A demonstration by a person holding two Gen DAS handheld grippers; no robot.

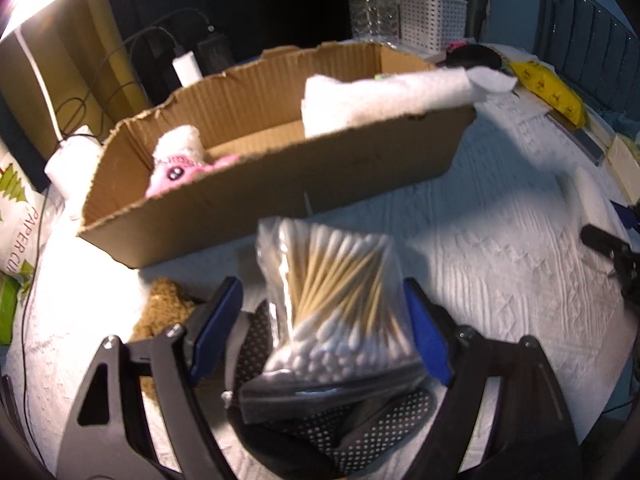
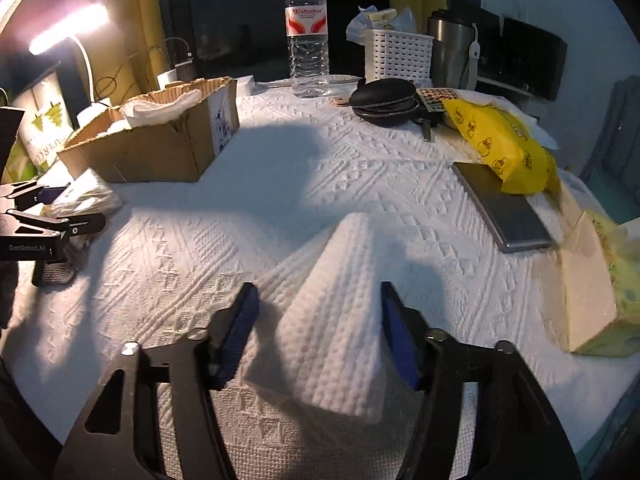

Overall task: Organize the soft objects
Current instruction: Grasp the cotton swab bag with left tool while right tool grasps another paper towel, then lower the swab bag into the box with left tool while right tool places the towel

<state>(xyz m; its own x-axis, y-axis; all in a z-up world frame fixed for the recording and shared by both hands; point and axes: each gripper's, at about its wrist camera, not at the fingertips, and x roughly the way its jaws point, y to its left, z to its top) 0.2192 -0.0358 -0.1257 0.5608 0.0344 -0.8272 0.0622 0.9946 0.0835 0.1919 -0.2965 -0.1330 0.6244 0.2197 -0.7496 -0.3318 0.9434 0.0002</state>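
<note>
Straddling a bag of cotton swabs (image 1: 332, 312) near the cardboard box (image 1: 280, 196), the left gripper (image 1: 324, 336) stands wide, not yet pinching, while the right gripper (image 2: 320, 332) flanks a folded paper towel (image 2: 340, 340); next, closing and lifting boxward.

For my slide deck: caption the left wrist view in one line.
Left gripper open around a bag of cotton swabs, cardboard box with a pink plush toy beyond.
</note>
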